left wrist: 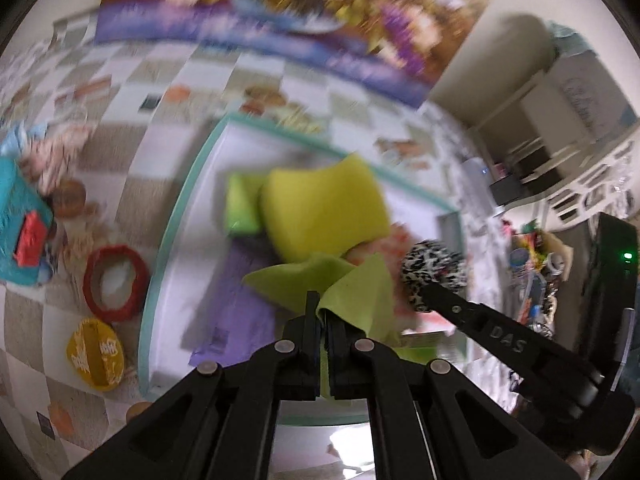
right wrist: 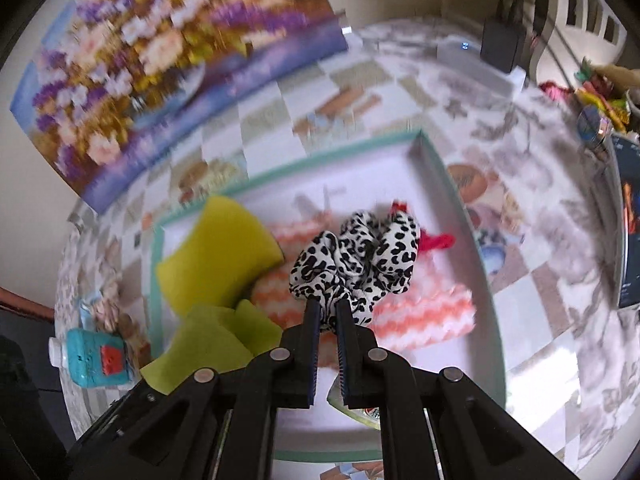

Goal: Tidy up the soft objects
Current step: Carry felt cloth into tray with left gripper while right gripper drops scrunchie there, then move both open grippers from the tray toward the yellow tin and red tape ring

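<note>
My left gripper (left wrist: 323,312) is shut on a lime green cloth (left wrist: 320,286) and holds it over the white box with a teal rim (left wrist: 188,184). My right gripper (right wrist: 328,312) is shut on a black-and-white leopard scrunchie (right wrist: 356,258), also over the box (right wrist: 452,184). In the box lie a yellow sponge (left wrist: 324,214), an orange-and-white zigzag cloth (right wrist: 424,312), a purple cloth (left wrist: 236,312) and a small green sponge (left wrist: 242,204). The scrunchie and right gripper show in the left wrist view (left wrist: 434,276). The green cloth shows in the right wrist view (right wrist: 212,340).
A red tape ring (left wrist: 116,284), a yellow lid (left wrist: 96,354) and a teal bottle (left wrist: 22,224) lie left of the box on the patterned tablecloth. A floral painting (right wrist: 160,52) leans at the back. Clutter and a dark device (left wrist: 616,260) sit to the right.
</note>
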`<action>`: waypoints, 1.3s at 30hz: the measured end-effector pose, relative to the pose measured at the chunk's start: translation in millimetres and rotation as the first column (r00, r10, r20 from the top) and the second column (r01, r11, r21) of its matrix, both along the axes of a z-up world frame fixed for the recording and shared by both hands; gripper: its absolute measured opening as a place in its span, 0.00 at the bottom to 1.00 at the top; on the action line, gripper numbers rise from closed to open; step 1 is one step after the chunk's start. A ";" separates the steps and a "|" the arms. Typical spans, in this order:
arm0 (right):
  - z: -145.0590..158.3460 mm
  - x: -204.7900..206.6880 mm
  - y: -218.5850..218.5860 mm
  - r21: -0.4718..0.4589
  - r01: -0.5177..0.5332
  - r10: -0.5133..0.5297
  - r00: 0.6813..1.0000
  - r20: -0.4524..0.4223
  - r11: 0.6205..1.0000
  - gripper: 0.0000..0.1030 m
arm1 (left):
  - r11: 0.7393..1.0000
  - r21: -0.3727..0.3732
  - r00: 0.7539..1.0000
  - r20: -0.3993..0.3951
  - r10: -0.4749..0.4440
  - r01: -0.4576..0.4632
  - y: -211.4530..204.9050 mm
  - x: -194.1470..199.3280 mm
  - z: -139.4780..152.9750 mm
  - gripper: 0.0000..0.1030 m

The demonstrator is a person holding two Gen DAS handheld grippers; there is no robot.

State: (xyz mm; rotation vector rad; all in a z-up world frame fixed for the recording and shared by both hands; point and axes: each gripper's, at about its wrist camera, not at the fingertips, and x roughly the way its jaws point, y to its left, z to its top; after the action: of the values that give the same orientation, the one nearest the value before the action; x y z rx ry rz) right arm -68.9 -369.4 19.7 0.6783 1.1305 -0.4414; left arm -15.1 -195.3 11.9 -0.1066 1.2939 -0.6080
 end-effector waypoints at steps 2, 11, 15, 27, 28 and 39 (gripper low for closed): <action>-5.2 1.2 1.8 0.008 -0.010 0.010 1.000 -0.014 1.000 0.12 | 1.000 0.025 1.000 -0.013 0.008 -0.007 0.8 1.8 -7.2 0.02; 1.0 6.5 7.8 -0.030 -0.041 0.039 0.998 -0.050 0.999 0.18 | 0.998 0.054 0.999 -0.038 0.023 -0.021 6.4 6.6 -7.5 0.09; 8.5 8.8 13.3 -0.072 -0.064 0.060 0.996 -0.059 0.995 0.33 | 0.998 0.041 0.999 -0.024 0.048 -0.047 14.7 10.0 3.3 0.44; 26.3 16.3 38.2 -0.147 -0.144 0.137 0.989 -0.056 0.979 0.53 | 0.974 0.116 0.980 0.059 0.190 -0.196 59.4 29.8 20.4 0.67; 26.8 16.8 40.0 -0.148 -0.149 0.142 0.988 -0.055 0.978 0.55 | 0.968 0.131 0.976 0.061 0.208 -0.215 64.1 32.1 19.9 0.67; 26.9 23.7 60.5 -0.158 -0.199 0.191 0.979 -0.065 0.967 0.59 | 0.933 0.190 0.952 0.079 0.296 -0.306 85.6 39.7 17.0 0.82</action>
State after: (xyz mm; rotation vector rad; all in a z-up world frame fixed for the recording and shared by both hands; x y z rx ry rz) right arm -45.2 -308.9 46.6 0.4094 1.1811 -0.3793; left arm 24.6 -109.7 28.9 -0.1204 1.2527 -0.2138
